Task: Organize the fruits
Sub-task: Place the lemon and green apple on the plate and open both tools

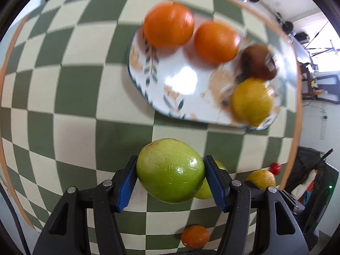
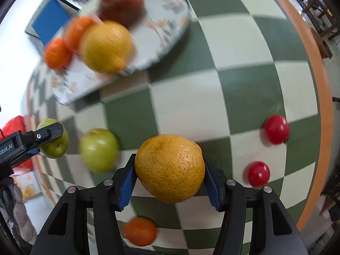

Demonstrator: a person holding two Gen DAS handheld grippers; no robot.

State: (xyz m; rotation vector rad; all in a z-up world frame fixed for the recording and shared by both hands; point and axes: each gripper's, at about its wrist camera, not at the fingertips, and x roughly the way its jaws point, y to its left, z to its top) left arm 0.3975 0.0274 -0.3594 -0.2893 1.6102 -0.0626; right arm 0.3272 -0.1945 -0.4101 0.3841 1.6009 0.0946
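Note:
My left gripper (image 1: pixel 170 163) is shut on a green fruit (image 1: pixel 170 172), held above the checked cloth. A floral plate (image 1: pixel 170 97) ahead carries two oranges (image 1: pixel 169 24), a dark red-brown fruit (image 1: pixel 258 61) and a yellow citrus (image 1: pixel 251 102). My right gripper (image 2: pixel 170 162) is shut on a big yellow-orange citrus (image 2: pixel 170 167). In the right wrist view the same plate (image 2: pixel 170 10) is at the upper left, blurred. At the left edge of that view the held green fruit (image 2: pixel 55 148) shows behind a finger (image 2: pixel 48 132) of the left gripper.
On the green and cream checked cloth (image 2: pixel 233 85) lie a second green fruit (image 2: pixel 98 150), two red tomatoes (image 2: pixel 276 129) and a small orange (image 2: pixel 140 231). The table's orange edge (image 2: pixel 318 85) runs down the right. Chairs and clutter stand beyond it.

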